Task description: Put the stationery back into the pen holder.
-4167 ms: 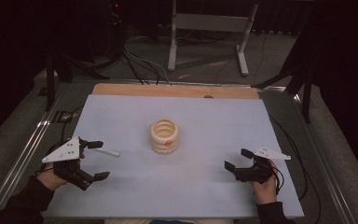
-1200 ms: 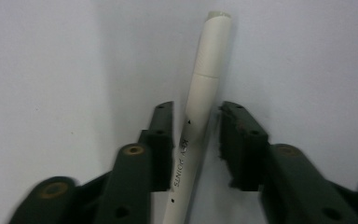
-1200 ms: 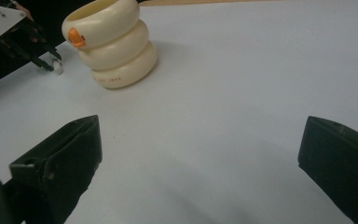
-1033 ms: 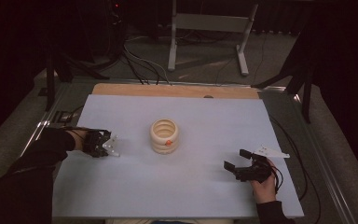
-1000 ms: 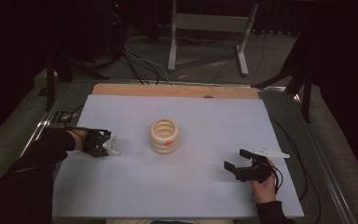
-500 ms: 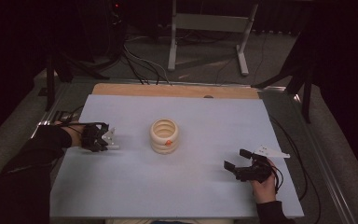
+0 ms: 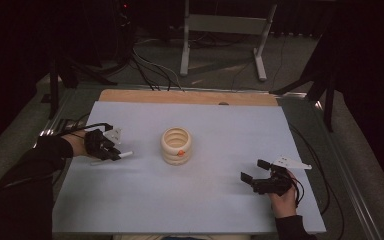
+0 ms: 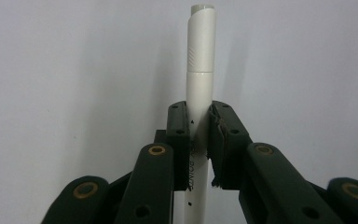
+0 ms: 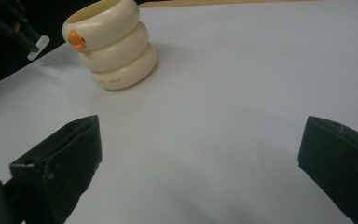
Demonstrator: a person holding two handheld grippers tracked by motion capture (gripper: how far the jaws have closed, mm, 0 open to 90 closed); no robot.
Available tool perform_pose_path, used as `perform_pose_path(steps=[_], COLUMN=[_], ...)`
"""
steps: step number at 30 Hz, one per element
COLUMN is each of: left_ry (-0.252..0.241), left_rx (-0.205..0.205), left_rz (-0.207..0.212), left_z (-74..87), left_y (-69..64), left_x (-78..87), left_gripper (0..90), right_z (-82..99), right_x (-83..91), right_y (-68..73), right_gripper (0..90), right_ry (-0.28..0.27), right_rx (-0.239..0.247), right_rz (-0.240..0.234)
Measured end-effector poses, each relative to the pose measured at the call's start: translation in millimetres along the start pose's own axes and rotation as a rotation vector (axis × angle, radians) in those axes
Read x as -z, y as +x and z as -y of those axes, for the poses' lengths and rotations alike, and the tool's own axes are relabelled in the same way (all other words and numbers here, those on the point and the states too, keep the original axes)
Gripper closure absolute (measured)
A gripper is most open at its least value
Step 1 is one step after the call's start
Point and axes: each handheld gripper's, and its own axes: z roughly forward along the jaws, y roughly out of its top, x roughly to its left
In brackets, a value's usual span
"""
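While the left tool point(image 8: 199, 135) clamps a white pen point(image 8: 198, 70), its lower end cut off, the right tool point(image 9: 200, 158) gapes empty.

Dim room. My table point(image 7: 220, 125) has a pale blue top, wooden strip point(image 7: 190, 97) along 12 o'clock edge. Grey floor point(image 7: 220, 55) beyond, cables point(image 7: 152, 67), white stand legs point(image 7: 222, 37) at 12.

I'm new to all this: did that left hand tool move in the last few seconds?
Yes. The left gripper went from the near left part of the mat farther away, level with the cup, and is now shut on the pen.
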Motion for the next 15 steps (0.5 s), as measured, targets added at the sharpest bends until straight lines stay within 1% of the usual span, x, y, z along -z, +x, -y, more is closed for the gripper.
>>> perform_pose_path(steps=[1, 2, 4, 5, 7, 9, 13, 14, 15], left_ry=[-0.003, -0.003, -0.006, -0.015, -0.038, -0.072, -0.129, -0.151, -0.16], left_rx=[0.005, 0.002, 0.018, 0.021, 0.043, 0.056, 0.088, 0.1, 0.101], left_rz=[-0.004, 0.005, 0.006, 0.015, 0.022, 0.039, 0.043, 0.05, 0.051], left_z=[0.1, 0.5, 0.9, 1.5, 2.2, 3.4, 5.1, 5.7, 6.0], left_y=[-0.2, -0.2, -0.2, -0.1, 0.4, 0.5, 1.1, 1.1, 1.3], left_x=[0.4, 0.7, 0.1, 0.1, 1.2, 3.3, 8.7, 9.8, 11.2], left_gripper=[79.8, 79.8, 79.9, 79.8, 79.9, 79.8, 79.8, 79.8, 79.8], right_z=[0.0, -0.1, -0.2, -0.2, -0.2, 0.1, -0.2, -0.2, -0.2], right_x=[0.0, -0.1, -0.1, -0.1, -0.1, -0.2, -0.1, -0.1, 0.0], right_y=[0.0, 0.0, 0.3, 0.3, 0.4, 0.2, 0.3, 0.3, 0.5], right_gripper=[0.0, 0.0, 0.0, 0.0, 0.0, 0.0, 0.0, 0.0, 0.0], right_ry=[-0.001, -0.002, 0.0, -0.001, 0.0, 0.001, -0.001, -0.002, -0.001], right_rx=[-0.002, -0.002, 0.001, 0.0, 0.002, 0.001, 0.0, 0.001, 0.001], right_rz=[-0.002, -0.003, -0.001, -0.002, -0.001, -0.002, -0.003, -0.003, -0.002])
